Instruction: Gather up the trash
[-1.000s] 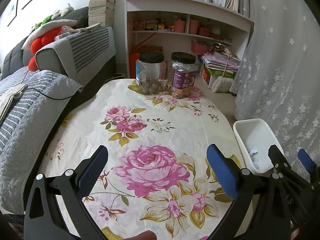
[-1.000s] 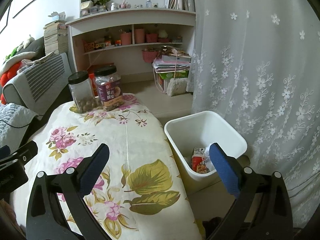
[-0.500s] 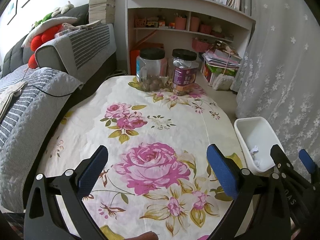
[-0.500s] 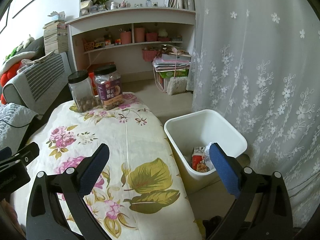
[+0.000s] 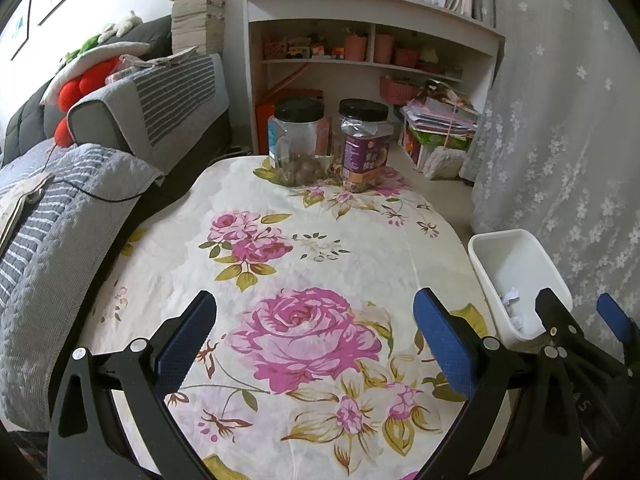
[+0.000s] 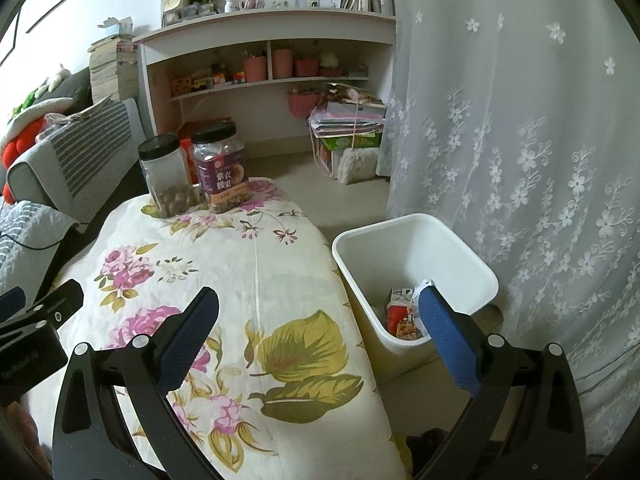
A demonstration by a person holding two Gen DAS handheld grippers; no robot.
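Observation:
A white trash bin (image 6: 416, 240) stands on the floor right of the table; it also shows in the left wrist view (image 5: 516, 240). Inside lie a red snack packet (image 6: 402, 318) and crumpled white paper (image 5: 510, 296). My left gripper (image 5: 316, 332) is open and empty above the floral tablecloth (image 5: 304, 248). My right gripper (image 6: 320, 324) is open and empty over the table's right edge, its right finger in front of the bin. The right gripper also shows at the left wrist view's right edge (image 5: 584, 320).
Two black-lidded jars (image 5: 298, 142) (image 5: 364, 144) stand at the table's far end. A grey striped sofa (image 5: 80, 168) runs along the left. A shelf unit (image 5: 372, 52) stands behind, and a lace curtain (image 6: 520, 120) hangs right of the bin.
Both grippers have drifted slightly back and up; the view shifts a little. Both stay open and empty.

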